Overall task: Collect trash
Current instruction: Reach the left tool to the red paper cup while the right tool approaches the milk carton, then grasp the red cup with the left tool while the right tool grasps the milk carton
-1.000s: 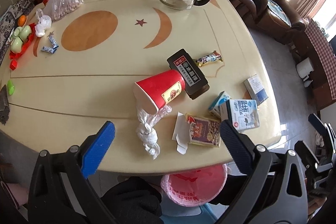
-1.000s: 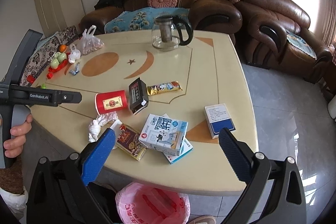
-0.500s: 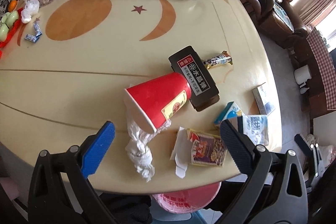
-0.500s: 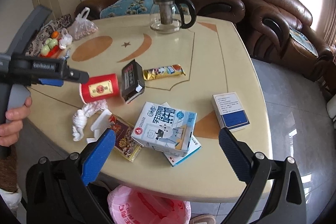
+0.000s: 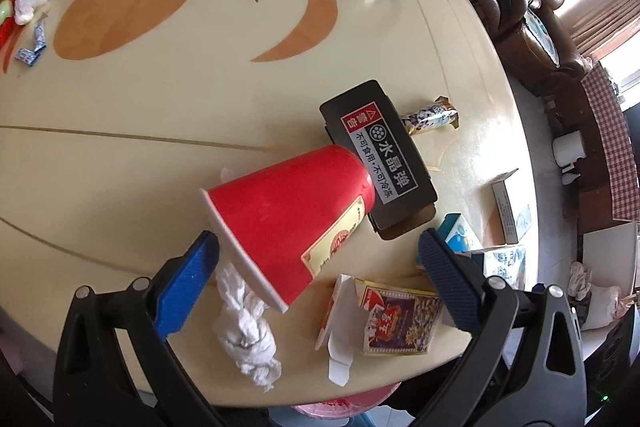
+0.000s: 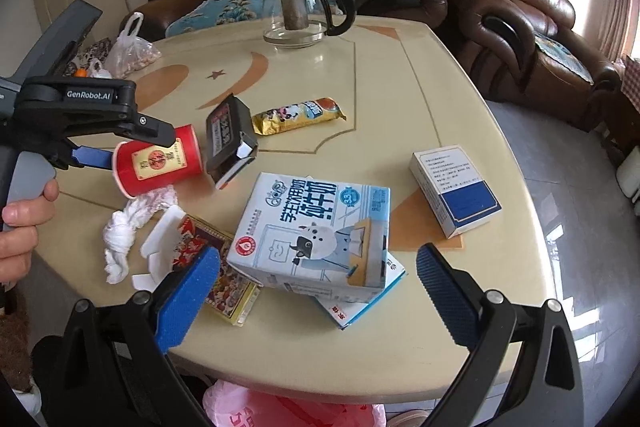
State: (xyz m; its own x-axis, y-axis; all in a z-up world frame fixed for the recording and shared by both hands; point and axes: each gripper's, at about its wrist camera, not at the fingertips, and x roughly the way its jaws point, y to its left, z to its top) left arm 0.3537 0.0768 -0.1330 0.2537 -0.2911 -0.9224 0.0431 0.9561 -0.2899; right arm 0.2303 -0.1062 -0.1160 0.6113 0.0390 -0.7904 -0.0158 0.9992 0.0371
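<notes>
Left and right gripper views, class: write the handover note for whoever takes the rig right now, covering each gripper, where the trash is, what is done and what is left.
Left gripper: open, fingers on either side of the tipped red paper cup, not yet closed on it.
Right gripper: open, hovering over the milk carton, holding nothing.
On the table: the crumpled tissue at the cup's mouth, black box, snack wrapper, red snack box, blue and white box.
Pink-lined bin is below the near table edge.
Done: nothing visibly binned.
Left: grip the cup, drop it in, then the rest.
</notes>
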